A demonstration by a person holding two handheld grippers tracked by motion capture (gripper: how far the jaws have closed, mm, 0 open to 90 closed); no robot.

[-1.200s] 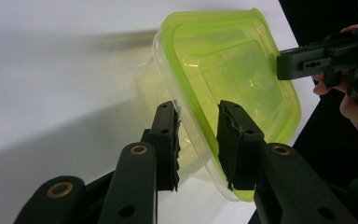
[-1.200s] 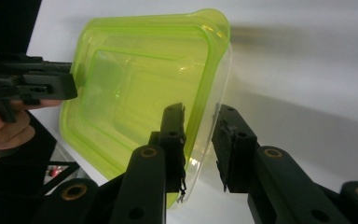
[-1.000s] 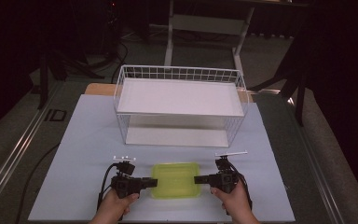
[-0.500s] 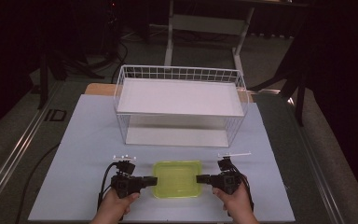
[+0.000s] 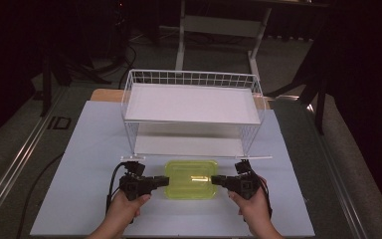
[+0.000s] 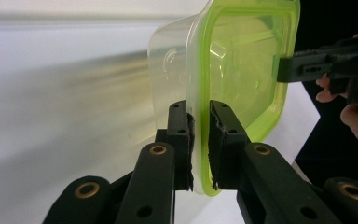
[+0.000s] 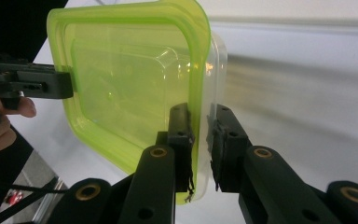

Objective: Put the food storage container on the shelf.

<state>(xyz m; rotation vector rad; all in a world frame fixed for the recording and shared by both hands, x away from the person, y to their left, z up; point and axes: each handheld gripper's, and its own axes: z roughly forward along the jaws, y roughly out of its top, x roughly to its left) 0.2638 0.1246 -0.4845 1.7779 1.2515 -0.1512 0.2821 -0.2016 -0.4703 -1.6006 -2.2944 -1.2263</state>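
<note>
While you hold the green-lidded container [image 5: 191,179] from both short ends, your left gripper [image 5: 163,181] is clamped on its left rim, the jaws having just been closing onto that edge, and your right gripper [image 5: 217,180] is clamped on the opposite rim. In the left gripper view the pads [image 6: 186,140] pinch the lid's lip and the clear tub wall together. The container sits between your hands over the near part of the worktop [image 5: 84,164], just in front of the white wire rack [image 5: 191,102].
</note>
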